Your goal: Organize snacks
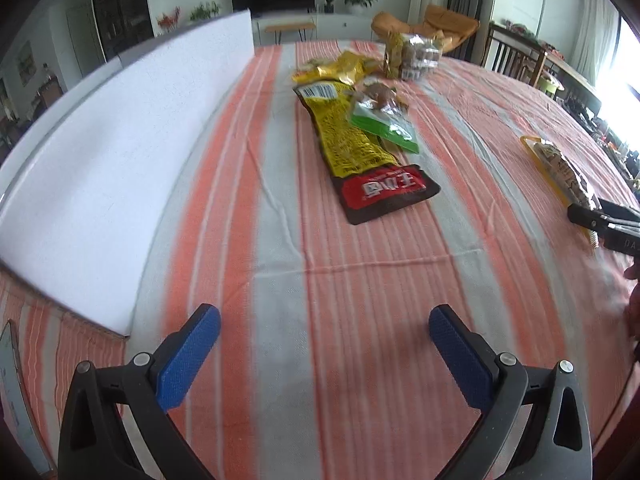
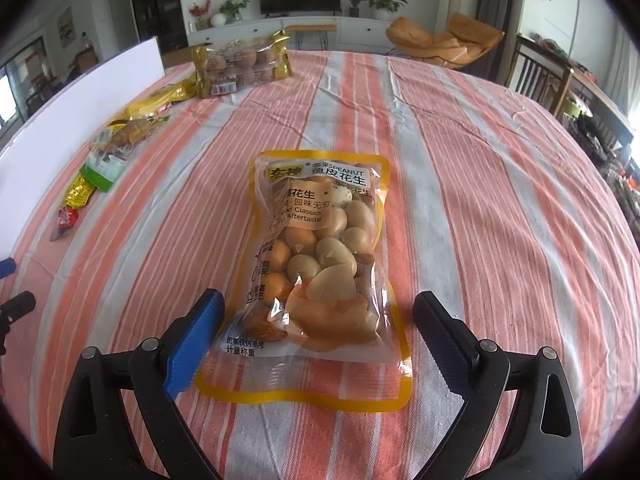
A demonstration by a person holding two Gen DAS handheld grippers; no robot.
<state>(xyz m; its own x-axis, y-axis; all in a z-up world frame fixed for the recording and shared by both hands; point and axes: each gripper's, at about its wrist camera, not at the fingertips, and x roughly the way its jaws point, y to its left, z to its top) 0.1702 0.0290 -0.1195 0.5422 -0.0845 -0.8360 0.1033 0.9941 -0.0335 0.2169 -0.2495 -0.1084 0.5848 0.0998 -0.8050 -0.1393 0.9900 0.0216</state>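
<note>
A clear peanut bag with a yellow border (image 2: 320, 264) lies flat on the striped tablecloth. My right gripper (image 2: 320, 324) is open, its blue pads on either side of the bag's near end. The same bag (image 1: 560, 168) shows at the right edge of the left wrist view, with the right gripper (image 1: 600, 220) by it. My left gripper (image 1: 324, 328) is open and empty above bare cloth. Ahead of it lie a long yellow and red packet (image 1: 360, 152), a green packet (image 1: 384, 120), a yellow bag (image 1: 340, 70) and a clear pack of round snacks (image 1: 412, 56).
A white box (image 1: 104, 168) stands along the table's left side. The snack pile lies at the far left in the right wrist view, with the round-snack pack (image 2: 240, 66) behind it. Chairs (image 2: 536, 68) stand beyond the table's right edge.
</note>
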